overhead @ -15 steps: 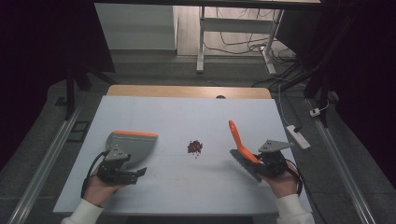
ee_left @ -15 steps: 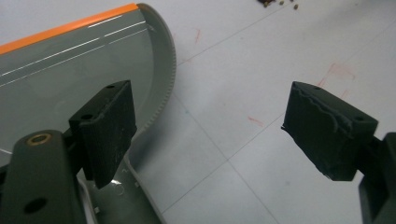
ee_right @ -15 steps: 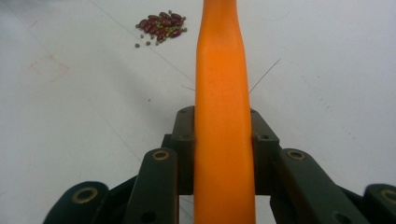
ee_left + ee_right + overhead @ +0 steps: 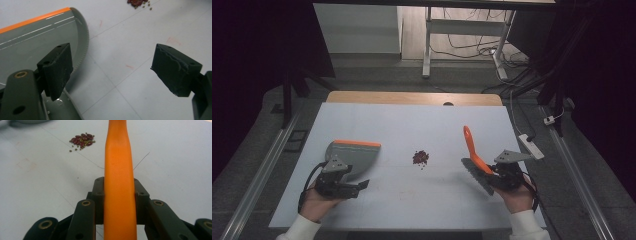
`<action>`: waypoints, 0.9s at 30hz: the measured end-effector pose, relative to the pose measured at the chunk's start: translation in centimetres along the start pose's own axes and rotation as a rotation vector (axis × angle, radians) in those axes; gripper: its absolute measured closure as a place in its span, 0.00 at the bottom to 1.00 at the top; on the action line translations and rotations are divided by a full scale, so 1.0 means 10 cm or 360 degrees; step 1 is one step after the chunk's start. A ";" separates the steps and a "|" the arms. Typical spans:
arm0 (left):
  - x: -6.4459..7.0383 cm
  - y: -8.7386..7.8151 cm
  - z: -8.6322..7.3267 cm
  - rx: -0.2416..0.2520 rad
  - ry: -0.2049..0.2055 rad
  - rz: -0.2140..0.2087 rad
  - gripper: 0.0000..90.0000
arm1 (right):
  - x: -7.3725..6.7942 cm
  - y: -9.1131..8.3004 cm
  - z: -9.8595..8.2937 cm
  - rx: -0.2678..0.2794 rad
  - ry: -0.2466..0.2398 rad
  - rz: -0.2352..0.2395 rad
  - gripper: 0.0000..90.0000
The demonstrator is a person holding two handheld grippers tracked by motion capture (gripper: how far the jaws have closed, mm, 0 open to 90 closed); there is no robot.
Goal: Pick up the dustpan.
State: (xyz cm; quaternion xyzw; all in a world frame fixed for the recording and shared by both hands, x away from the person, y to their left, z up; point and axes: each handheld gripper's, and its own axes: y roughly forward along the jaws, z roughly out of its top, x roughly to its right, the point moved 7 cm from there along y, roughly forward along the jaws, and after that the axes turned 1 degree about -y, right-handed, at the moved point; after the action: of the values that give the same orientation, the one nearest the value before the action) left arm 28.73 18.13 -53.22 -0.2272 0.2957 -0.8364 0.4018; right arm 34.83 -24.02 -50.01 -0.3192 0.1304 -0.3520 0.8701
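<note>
A grey dustpan (image 4: pixel 354 154) with an orange front lip lies flat on the white table (image 4: pixel 412 120) at the left. My left gripper (image 4: pixel 357 180) sits at its near end, open. In the left gripper view the jaws (image 4: pixel 112 67) stand wide apart, one over the dustpan (image 4: pixel 32 42) and one over bare table. A small pile of red and green beans (image 4: pixel 420 157) lies mid-table. My right gripper (image 4: pixel 497 172) is shut on a brush's orange handle (image 4: pixel 471 144), with the grey bristles (image 4: pixel 477 177) down near the table. The handle (image 4: pixel 118 167) runs up between my right gripper (image 4: pixel 118 197), with the beans (image 4: pixel 82 140) ahead to the left.
A white power strip (image 4: pixel 530 146) lies by the table's right edge. A wooden strip (image 4: pixel 412 97) runs along the far edge. Beyond it are desk legs and cables on the floor. Bare table surrounds the beans.
</note>
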 end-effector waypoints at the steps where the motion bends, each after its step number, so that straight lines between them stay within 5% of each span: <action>1: 0.01 -0.01 0.01 0.0009 0.0004 0.0001 0.20 | 0.00 0.00 -0.02 -0.0007 0.0000 -0.0012 0.78; 27: 0.12 -0.12 0.31 -0.0059 -0.0038 0.0086 0.22 | -0.08 0.00 0.02 0.0004 -0.0047 -0.0011 0.78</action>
State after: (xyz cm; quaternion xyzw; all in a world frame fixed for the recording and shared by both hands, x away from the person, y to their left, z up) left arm 29.33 16.75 -49.99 -0.2366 0.3123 -0.8169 0.4234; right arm 34.38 -23.34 -49.83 -0.3238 0.1161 -0.3504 0.8711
